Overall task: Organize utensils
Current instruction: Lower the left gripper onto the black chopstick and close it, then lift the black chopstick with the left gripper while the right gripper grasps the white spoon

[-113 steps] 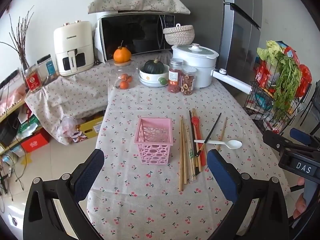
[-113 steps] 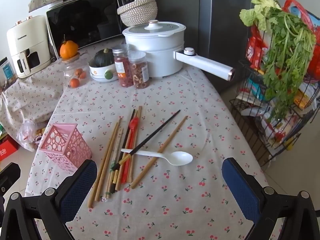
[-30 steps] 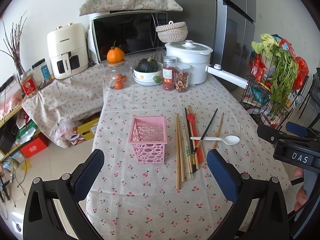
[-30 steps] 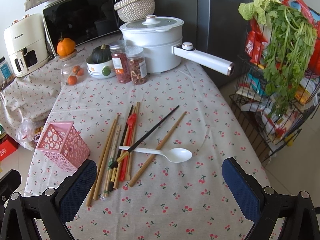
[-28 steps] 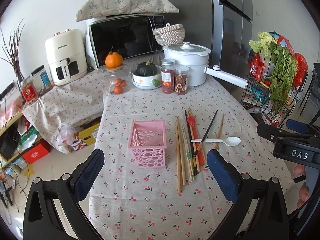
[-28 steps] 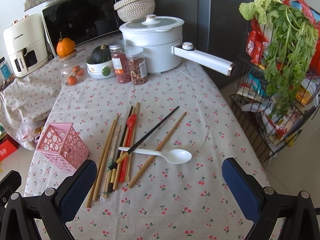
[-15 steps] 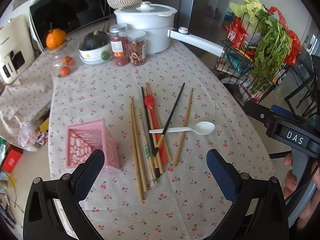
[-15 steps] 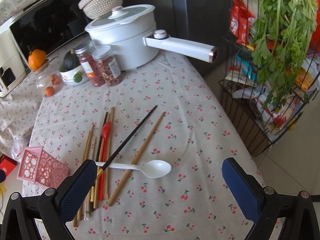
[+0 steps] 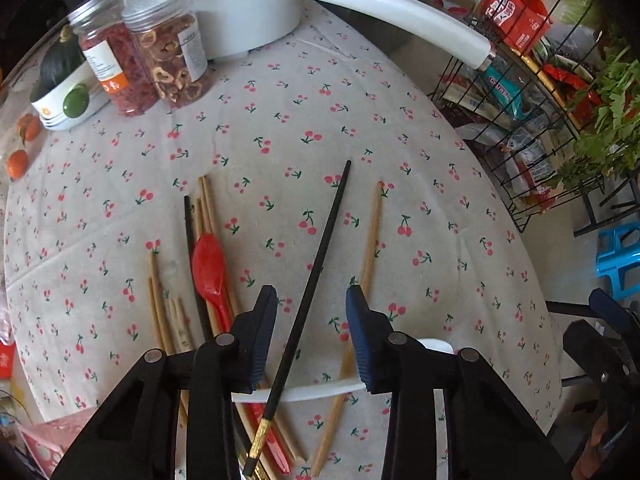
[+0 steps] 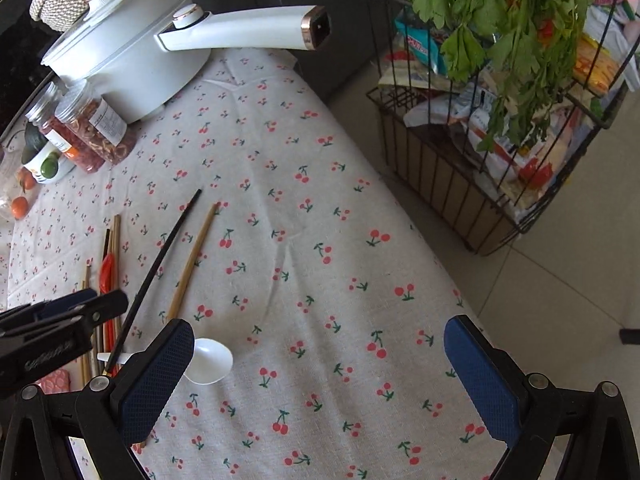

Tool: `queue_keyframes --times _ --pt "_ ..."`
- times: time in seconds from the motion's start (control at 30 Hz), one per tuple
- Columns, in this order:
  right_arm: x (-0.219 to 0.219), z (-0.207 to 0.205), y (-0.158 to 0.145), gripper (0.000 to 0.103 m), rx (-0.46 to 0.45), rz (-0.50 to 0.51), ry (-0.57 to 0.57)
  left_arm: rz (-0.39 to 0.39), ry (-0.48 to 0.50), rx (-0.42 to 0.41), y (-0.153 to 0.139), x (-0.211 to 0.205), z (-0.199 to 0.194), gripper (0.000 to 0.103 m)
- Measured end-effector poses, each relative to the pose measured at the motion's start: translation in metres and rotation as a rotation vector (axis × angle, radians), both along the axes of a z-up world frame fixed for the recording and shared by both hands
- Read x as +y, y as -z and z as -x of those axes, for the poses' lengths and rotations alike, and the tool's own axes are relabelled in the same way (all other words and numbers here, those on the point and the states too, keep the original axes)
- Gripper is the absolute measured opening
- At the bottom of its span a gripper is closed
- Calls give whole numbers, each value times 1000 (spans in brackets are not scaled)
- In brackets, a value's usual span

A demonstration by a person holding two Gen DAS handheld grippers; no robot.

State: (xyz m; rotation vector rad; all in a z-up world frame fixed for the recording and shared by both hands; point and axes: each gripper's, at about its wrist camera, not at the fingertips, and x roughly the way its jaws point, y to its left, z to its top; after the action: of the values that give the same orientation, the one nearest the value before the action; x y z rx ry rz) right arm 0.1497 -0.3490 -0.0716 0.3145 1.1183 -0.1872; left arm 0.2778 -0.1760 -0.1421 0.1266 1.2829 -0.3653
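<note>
My left gripper (image 9: 311, 334) is low over the table, its jaws partly closed on either side of a black chopstick (image 9: 320, 256) without touching it. The black chopstick lies across a white spoon (image 9: 308, 394). A red spoon (image 9: 210, 270) and several wooden chopsticks (image 9: 370, 248) lie beside it. A corner of the pink basket (image 9: 38, 446) shows at the lower left. My right gripper (image 10: 320, 368) is wide open and empty above the cloth, right of the white spoon's bowl (image 10: 208, 362). The black chopstick (image 10: 160, 264) and the left gripper's body (image 10: 52, 330) show at its left.
A white pot (image 9: 240, 4) with a long handle (image 9: 392, 20) stands at the back, with two jars (image 9: 168, 64) and a bowl (image 9: 64, 100) beside it. A wire rack (image 10: 500, 152) with packets and greens stands off the table's right edge.
My left gripper has dropped down and forward over the utensils and narrowed its jaws around the black chopstick. My right gripper has moved forward and to the right, still open.
</note>
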Motion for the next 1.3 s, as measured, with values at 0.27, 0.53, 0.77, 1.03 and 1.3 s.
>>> queue_keyframes --times 0.27,0.53,0.77,1.03,1.3 --pt "4 -11 5 103 14 6 -37 -72 23 38 32 -26 -28 17" --pt "7 -15 19 103 55 -43 -48 -45 21 -28 11 -8 -8 6" --pt "12 -16 32 103 93 -121 -58 11 30 -140 -45 25 40 5" --pt "2 -10 65 86 121 -341 51 95 17 -280 -103 85 113 6" --pt "25 -11 82 55 104 -393 5 175 -27 -362 -120 135 169 6"
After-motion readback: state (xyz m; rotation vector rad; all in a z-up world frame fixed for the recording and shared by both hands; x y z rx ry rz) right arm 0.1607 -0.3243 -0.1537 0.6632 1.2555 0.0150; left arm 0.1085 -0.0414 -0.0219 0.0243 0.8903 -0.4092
